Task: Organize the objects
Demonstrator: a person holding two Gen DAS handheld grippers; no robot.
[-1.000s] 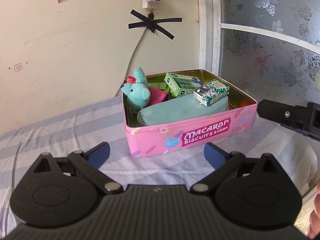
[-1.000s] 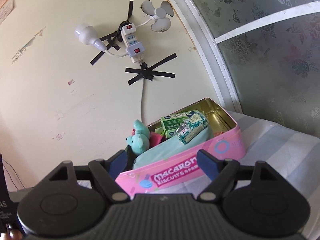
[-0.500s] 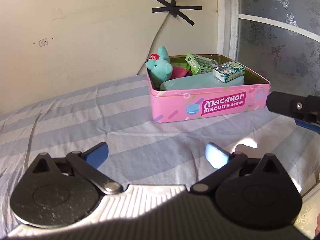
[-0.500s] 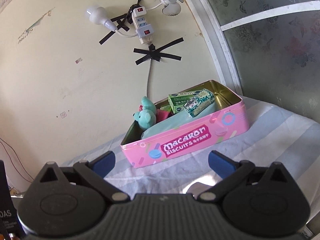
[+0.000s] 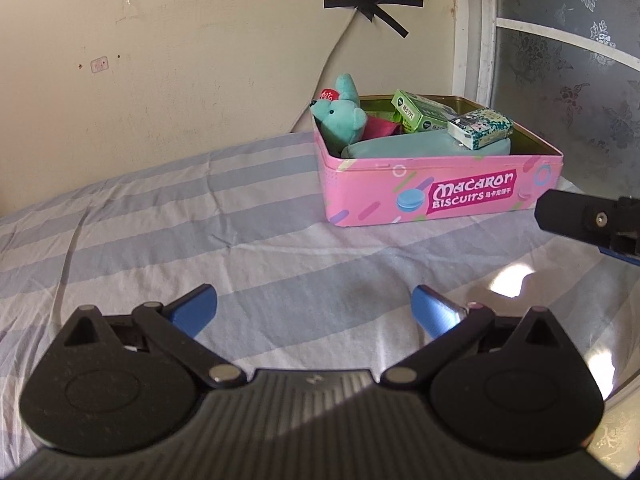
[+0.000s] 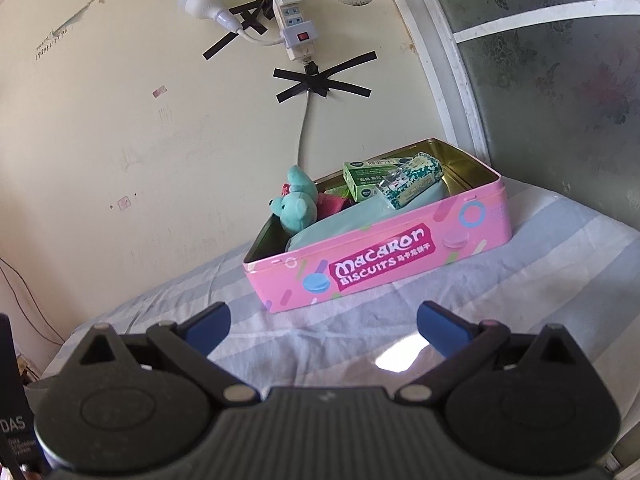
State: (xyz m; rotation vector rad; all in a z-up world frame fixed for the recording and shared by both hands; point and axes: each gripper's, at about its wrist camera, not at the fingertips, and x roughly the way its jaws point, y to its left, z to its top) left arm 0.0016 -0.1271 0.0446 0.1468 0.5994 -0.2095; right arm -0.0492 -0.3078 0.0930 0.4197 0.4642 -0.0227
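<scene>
Both the left claw (image 5: 314,310) and right claw (image 6: 322,324) are wide open and empty. The patterned box (image 5: 480,127) sits high in the pink tin (image 5: 440,196) and could slide off if bumped.

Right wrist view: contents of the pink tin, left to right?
Teal plush bear → red fabric item → green box → white-and-teal patterned box. The teal pouch spans beneath them, so it has no clear slot.
</scene>
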